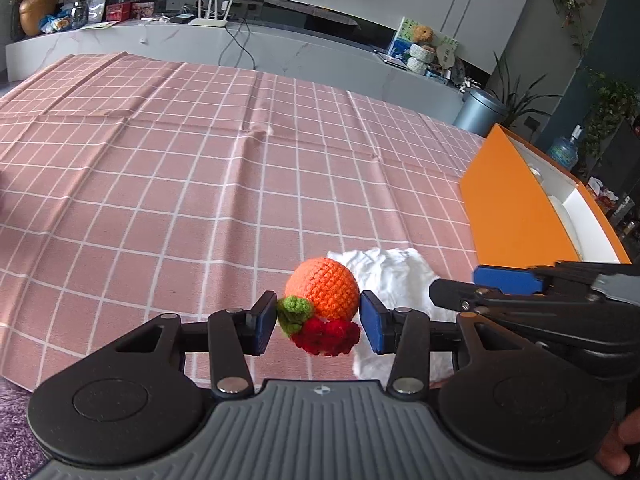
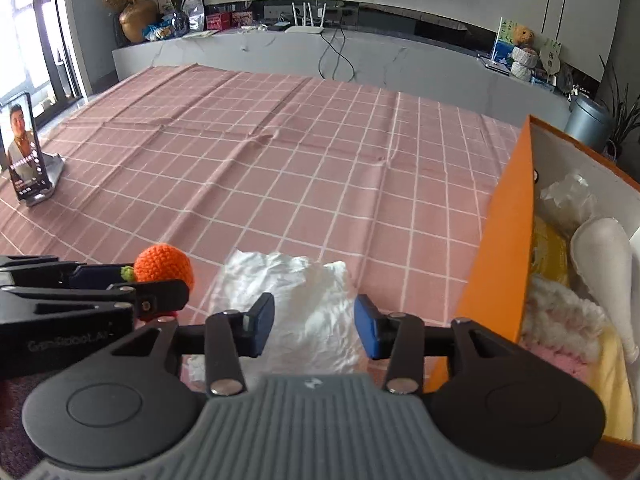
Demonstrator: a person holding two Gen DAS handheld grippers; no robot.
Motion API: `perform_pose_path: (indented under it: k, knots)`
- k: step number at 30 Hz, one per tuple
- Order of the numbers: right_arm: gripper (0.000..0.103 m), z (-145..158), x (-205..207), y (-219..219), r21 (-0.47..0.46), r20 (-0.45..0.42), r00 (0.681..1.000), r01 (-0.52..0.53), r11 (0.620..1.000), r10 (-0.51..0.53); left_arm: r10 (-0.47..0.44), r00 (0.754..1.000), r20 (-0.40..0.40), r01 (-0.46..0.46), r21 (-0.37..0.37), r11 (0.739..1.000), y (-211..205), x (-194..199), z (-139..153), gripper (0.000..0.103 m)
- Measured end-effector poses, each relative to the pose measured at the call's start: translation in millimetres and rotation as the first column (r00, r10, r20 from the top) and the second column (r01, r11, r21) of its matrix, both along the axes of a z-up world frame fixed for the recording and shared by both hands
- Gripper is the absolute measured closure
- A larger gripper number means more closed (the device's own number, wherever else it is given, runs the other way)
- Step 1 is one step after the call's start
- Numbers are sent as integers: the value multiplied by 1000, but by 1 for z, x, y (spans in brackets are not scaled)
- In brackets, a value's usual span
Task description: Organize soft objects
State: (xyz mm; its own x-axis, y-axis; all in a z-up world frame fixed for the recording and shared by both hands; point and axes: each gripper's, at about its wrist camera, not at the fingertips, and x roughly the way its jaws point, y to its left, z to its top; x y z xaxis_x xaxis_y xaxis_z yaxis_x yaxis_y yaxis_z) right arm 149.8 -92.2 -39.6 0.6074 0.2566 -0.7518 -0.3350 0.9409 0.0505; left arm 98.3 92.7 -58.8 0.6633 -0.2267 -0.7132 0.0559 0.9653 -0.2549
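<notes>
A crocheted orange fruit [image 1: 324,290] with a green leaf and a red crocheted piece sits between the fingers of my left gripper [image 1: 319,323]; the pads stand at its sides, touching or nearly so. It also shows in the right wrist view [image 2: 165,267]. A crumpled white cloth [image 2: 296,304] lies on the pink checked tablecloth [image 2: 280,152]. My right gripper [image 2: 314,327] is open over the cloth, pads on either side and apart from it. An orange box [image 2: 504,248] at the right holds several soft items.
A phone on a stand [image 2: 24,152] stands at the table's left edge. Behind the table runs a white TV bench [image 2: 360,56] with a router, boxes and plants. A grey bin [image 2: 588,120] stands at the back right. A purple rug [image 1: 16,432] lies below the table's near edge.
</notes>
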Motion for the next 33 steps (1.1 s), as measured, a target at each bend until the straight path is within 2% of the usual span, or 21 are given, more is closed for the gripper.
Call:
perform_pose_path:
  k: [2, 4, 6, 9, 13, 16, 23, 33]
  knots:
    - [48, -2, -1, 3, 36, -20, 1000, -6, 999, 7, 19, 1000, -2, -19, 9, 1000, 3, 0, 0, 52]
    - [46, -10, 2, 7, 43, -32, 999, 4, 999, -2, 36, 999, -8, -36, 15, 999, 7, -1, 0, 52]
    - [40, -18, 6, 8, 47, -46, 999, 12, 999, -10, 44, 999, -6, -44, -2, 999, 11, -2, -1, 52]
    - [38, -27, 9, 7, 70, -83, 996, 24, 997, -18, 49, 999, -8, -49, -6, 999, 13, -2, -3, 52]
    - [29, -38, 11, 10, 64, -104, 994, 19, 998, -12, 44, 999, -22, -44, -18, 999, 12, 2, -10, 52]
    - [28, -44, 11, 15, 48, -109, 994, 17, 999, -12, 34, 999, -29, -35, -23, 999, 11, 5, -14, 52]
    - [47, -51, 5, 21, -48, -52, 999, 0, 999, -3, 23, 999, -48, -24, -31, 999, 10, 8, -22, 52]
    - [75, -48, 4, 10, -42, -30, 1000, 9, 999, -10, -8, 999, -43, 7, -18, 1000, -3, 5, -17, 52]
